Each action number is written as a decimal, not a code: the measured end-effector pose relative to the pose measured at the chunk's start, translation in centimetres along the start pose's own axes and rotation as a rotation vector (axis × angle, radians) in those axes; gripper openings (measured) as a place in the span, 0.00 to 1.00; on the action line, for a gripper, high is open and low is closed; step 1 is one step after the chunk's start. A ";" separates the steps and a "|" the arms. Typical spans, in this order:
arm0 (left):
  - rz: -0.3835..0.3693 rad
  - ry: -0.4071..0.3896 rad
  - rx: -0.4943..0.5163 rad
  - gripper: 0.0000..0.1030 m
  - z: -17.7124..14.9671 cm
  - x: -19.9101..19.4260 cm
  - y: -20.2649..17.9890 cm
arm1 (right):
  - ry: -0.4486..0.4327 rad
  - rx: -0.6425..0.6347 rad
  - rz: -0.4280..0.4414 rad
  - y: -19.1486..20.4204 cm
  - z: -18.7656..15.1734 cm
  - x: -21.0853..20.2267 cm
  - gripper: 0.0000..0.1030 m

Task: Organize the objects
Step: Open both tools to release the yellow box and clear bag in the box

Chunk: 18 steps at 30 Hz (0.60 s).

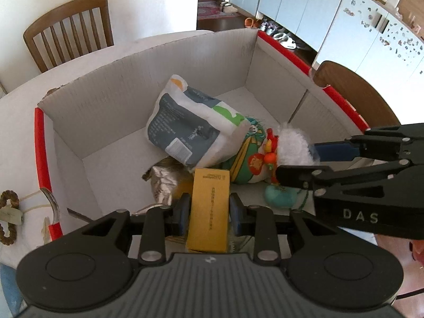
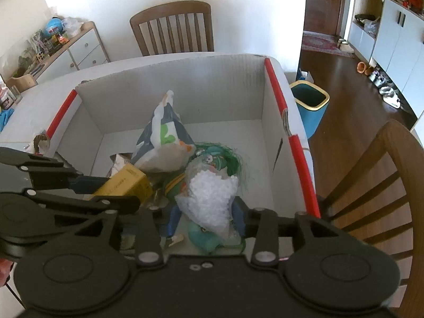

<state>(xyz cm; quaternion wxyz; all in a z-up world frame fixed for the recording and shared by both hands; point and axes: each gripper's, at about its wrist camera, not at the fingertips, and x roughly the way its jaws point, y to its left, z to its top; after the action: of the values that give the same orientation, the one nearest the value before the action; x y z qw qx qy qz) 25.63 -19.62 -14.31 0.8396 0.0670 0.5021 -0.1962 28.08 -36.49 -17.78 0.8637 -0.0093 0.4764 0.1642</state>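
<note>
Bright daylight floods both my views, and the white wall (image 2: 238, 5) behind the wooden chair (image 2: 172, 26) is washed out. Inside the cardboard box (image 1: 106, 111) the light is soft, with gentle shadows under the contents. Fisheye bending curves the box rims and the cabinets (image 1: 304, 8) at the edges. Corners fall to black. Focus holds sharp, no motion blur.

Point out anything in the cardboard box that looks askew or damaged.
The grey-and-white pouch leans tilted across the green toy rather than lying flat. The box's near-left corner looks torn, its red edging curling away. Otherwise just a loose pile; nothing spilled.
</note>
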 end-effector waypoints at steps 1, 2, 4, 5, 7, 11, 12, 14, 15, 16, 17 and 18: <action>-0.001 -0.001 0.000 0.29 0.0 -0.1 0.0 | -0.002 -0.001 -0.002 0.1 0.0 -0.1 0.43; -0.003 -0.001 0.002 0.29 0.0 -0.2 -0.1 | -0.004 -0.001 -0.002 0.1 0.0 -0.2 0.43; -0.006 -0.005 0.006 0.31 0.0 -0.4 -0.1 | -0.008 0.004 -0.002 0.1 -0.1 -0.5 0.44; -0.007 -0.010 0.007 0.34 0.0 -0.6 -0.1 | -0.012 0.006 -0.001 0.2 -0.1 -0.7 0.44; 0.002 -0.021 0.003 0.42 0.0 -0.8 -0.1 | -0.023 0.004 -0.002 0.2 -0.1 -1.2 0.44; -0.012 -0.048 -0.008 0.46 0.1 -1.7 -0.1 | -0.038 0.006 -0.002 0.3 -0.1 -2.1 0.46; -0.015 -0.056 -0.010 0.46 0.0 -2.1 -0.1 | -0.043 0.006 -0.004 0.3 -0.1 -2.4 0.46; -0.019 -0.071 -0.013 0.46 -0.1 -2.9 0.0 | -0.054 0.003 -0.005 0.5 -0.1 -3.1 0.46; -0.021 -0.079 -0.015 0.46 -0.2 -3.3 0.1 | -0.060 0.003 -0.005 0.6 -0.1 -3.4 0.47; -0.024 -0.089 -0.015 0.46 -0.3 -3.8 0.2 | -0.067 0.003 -0.005 0.7 -0.1 -3.8 0.49; -0.025 -0.098 -0.019 0.46 -0.4 -4.2 0.3 | -0.074 0.002 -0.005 0.9 0.0 -4.2 0.55; -0.027 -0.106 -0.024 0.46 -0.6 -4.7 0.4 | -0.083 -0.002 -0.005 1.1 0.0 -4.6 0.59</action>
<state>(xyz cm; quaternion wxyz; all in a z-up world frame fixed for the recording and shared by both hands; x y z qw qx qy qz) 23.35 -17.88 -10.53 0.8631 0.0399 0.4600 -0.2046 25.46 -36.73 -13.85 0.8831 -0.0045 0.4399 0.1630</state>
